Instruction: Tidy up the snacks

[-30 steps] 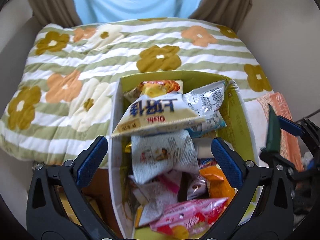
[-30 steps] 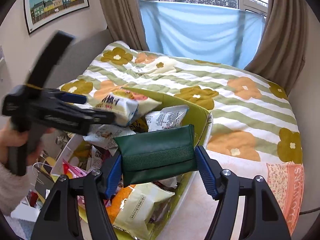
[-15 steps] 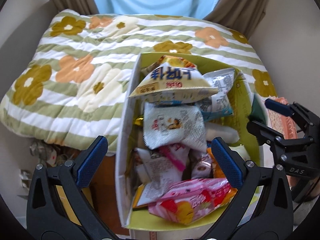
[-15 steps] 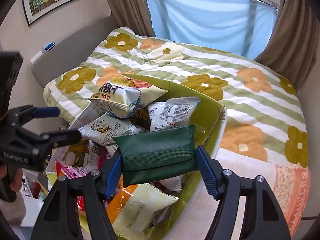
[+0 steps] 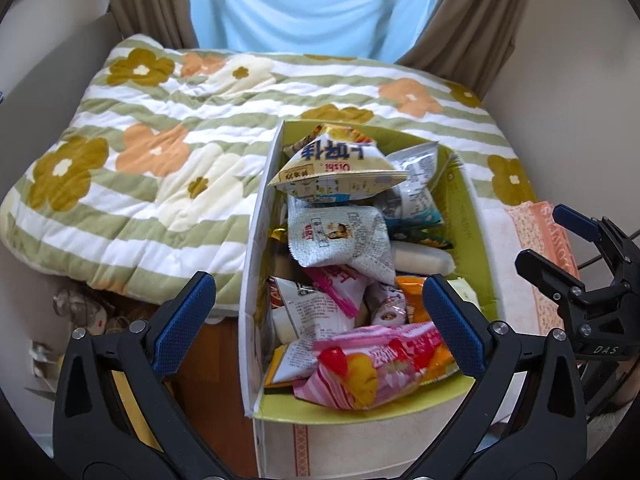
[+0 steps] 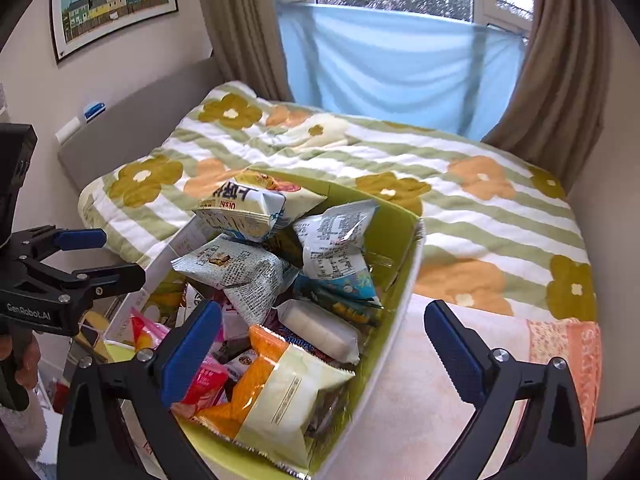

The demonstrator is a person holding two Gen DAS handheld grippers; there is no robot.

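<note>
A green-lined cardboard box (image 5: pixel 474 216) (image 6: pixel 404 264) is heaped with snack packets. A cream Oishi bag (image 5: pixel 336 168) (image 6: pixel 248 208) lies on top at the far end. A pink packet (image 5: pixel 372 368) lies at the near end, and a cream and orange packet (image 6: pixel 280 400) shows in the right wrist view. My left gripper (image 5: pixel 316 328) is open and empty above the box's near left corner. My right gripper (image 6: pixel 320 340) is open and empty over the box's right wall; it also shows in the left wrist view (image 5: pixel 568 240). The dark green pouch is out of sight.
The box stands against a bed with a floral striped quilt (image 5: pixel 168 152) (image 6: pixel 480 208). A peach towel (image 6: pixel 560 356) lies right of the box. Clutter lies on the floor (image 5: pixel 80 312) left of it. Curtains and a blue sheet (image 6: pixel 400 64) hang behind.
My right gripper has opened and the dark green pouch it held is gone from view. Both grippers have drawn back and up from the box.
</note>
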